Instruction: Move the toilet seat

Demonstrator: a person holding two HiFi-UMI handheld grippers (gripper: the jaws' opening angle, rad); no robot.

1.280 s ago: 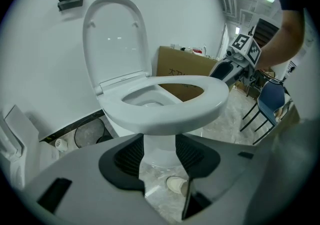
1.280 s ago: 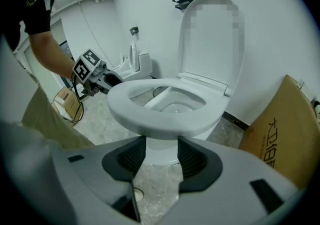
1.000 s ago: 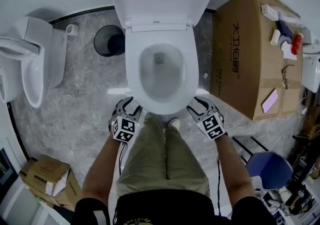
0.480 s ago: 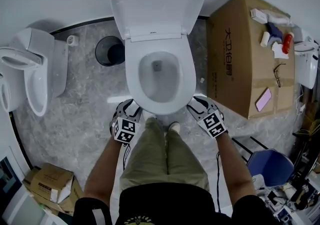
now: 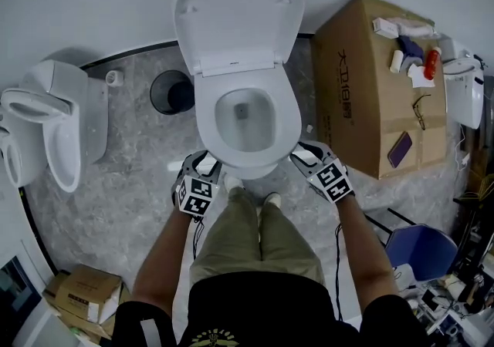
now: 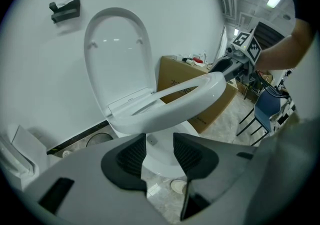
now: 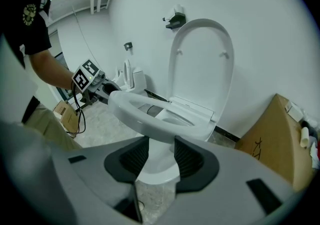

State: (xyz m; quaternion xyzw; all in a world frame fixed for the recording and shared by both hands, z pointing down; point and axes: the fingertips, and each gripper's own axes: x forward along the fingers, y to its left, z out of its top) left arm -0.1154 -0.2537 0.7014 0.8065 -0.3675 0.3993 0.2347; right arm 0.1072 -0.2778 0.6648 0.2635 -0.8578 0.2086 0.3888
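Left gripper view, middle: the toilet seat [image 6: 175,109] is half up, lying on the tips of the left tool [image 6: 160,150] and right tool [image 7: 161,155]. Both have just been closing a little, gaps wide and empty. Not pinched, it may slip and bang down.

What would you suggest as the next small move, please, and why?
Probably raise both grippers toward the lid: the toilet seat is only part-raised. The left gripper and right gripper carry its front rim on open jaws, just narrowed, nothing between them.

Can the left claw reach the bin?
Probably yes: only bare floor lies between the bin and the left claw, at the seat's front, its jaws just closing with nothing gripped between them.
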